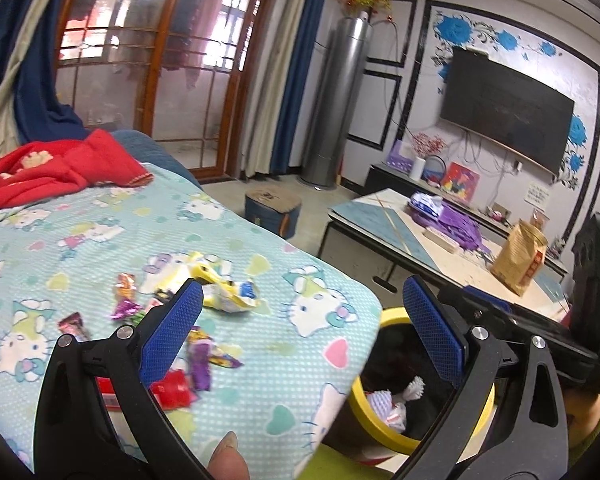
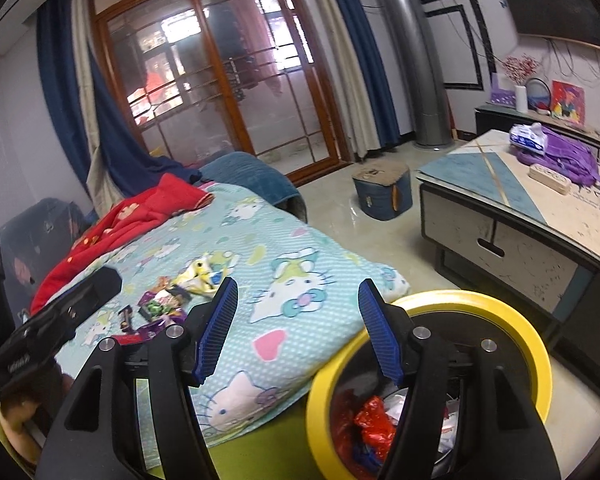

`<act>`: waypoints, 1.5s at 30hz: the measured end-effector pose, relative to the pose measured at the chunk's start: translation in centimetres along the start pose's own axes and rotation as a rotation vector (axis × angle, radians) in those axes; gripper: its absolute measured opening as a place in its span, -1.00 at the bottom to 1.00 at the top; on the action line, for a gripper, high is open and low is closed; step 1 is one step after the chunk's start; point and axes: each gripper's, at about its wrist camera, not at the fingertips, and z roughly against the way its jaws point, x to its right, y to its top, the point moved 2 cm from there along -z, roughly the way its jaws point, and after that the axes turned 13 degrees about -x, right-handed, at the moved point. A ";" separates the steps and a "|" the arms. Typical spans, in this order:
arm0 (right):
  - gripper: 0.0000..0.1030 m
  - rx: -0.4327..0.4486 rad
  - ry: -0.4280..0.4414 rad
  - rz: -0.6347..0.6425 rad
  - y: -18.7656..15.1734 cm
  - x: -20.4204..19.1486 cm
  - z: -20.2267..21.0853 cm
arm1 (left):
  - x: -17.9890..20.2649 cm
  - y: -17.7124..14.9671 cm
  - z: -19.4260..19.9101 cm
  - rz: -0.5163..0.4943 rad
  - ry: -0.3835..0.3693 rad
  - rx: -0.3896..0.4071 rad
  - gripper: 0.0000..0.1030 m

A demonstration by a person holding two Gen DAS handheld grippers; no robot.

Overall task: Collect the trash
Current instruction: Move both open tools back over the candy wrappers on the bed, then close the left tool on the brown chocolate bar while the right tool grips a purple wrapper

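Left wrist view, no legible writing, wrappers (image 1: 204, 344), yellow-rimmed bin (image 1: 384, 420)

red blanket (image 1: 60, 164) | TV (image 1: 504, 116) | coffee table (image 2: 500, 216) | stool (image 2: 382, 190)

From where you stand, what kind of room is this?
Most likely a home living room. A flat-screen TV hangs on a decorated wall above a low cabinet, a coffee table stands before it, and a sofa or daybed under a cartoon-cat blanket faces sliding glass doors.
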 end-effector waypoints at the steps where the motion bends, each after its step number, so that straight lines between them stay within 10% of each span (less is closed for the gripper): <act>1: 0.19 -0.003 0.001 0.006 -0.1 -0.3 -0.1 | -0.2 0.1 0.1 0.005 0.005 0.005 0.78; 33: 0.27 -0.203 0.086 0.238 -2.9 -13.6 -7.3 | -16.3 -0.6 3.4 0.348 0.205 0.006 0.78; 45: 0.04 -0.276 0.097 0.177 -2.6 -14.6 -11.0 | -20.0 -2.6 1.0 0.454 0.170 -0.094 0.65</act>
